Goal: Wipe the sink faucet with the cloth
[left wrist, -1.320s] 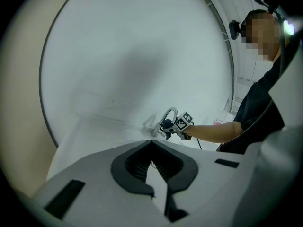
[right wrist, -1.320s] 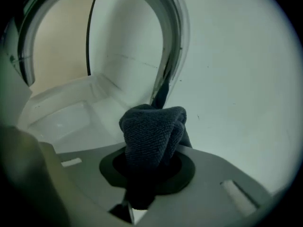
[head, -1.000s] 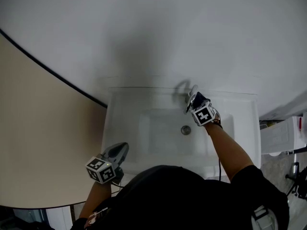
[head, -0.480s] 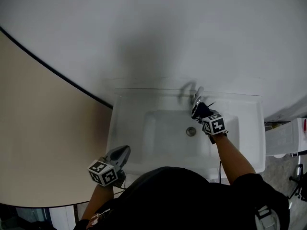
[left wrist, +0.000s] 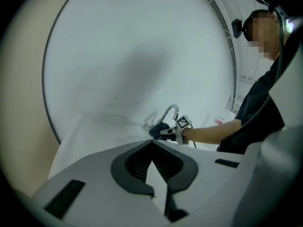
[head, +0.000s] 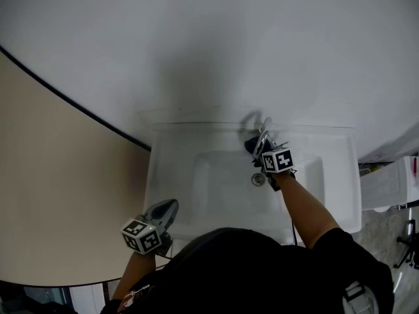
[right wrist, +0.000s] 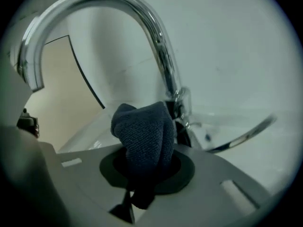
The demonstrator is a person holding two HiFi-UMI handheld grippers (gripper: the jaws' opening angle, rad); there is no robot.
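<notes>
A chrome gooseneck faucet (head: 264,128) (right wrist: 156,37) stands at the back rim of the white sink (head: 330,182). My right gripper (head: 260,146) (right wrist: 144,162) is shut on a bunched dark blue cloth (right wrist: 144,129) (head: 253,145). The cloth sits low against the faucet's stem, just left of it in the right gripper view. In the left gripper view the faucet (left wrist: 171,111), the cloth (left wrist: 158,129) and the right hand show far ahead. My left gripper (head: 166,209) (left wrist: 155,171) hovers by the sink's front left corner, shut and holding nothing.
The drain (head: 258,179) lies in the basin just below the right gripper. A beige surface (head: 59,195) borders the sink on the left. A white wall rises behind it. White objects (head: 386,183) stand to the right. The person's dark top (head: 249,267) fills the bottom.
The right gripper has rolled and shifted left and lower, carrying the cloth from the faucet's right side to its base. The left gripper has stayed put.
</notes>
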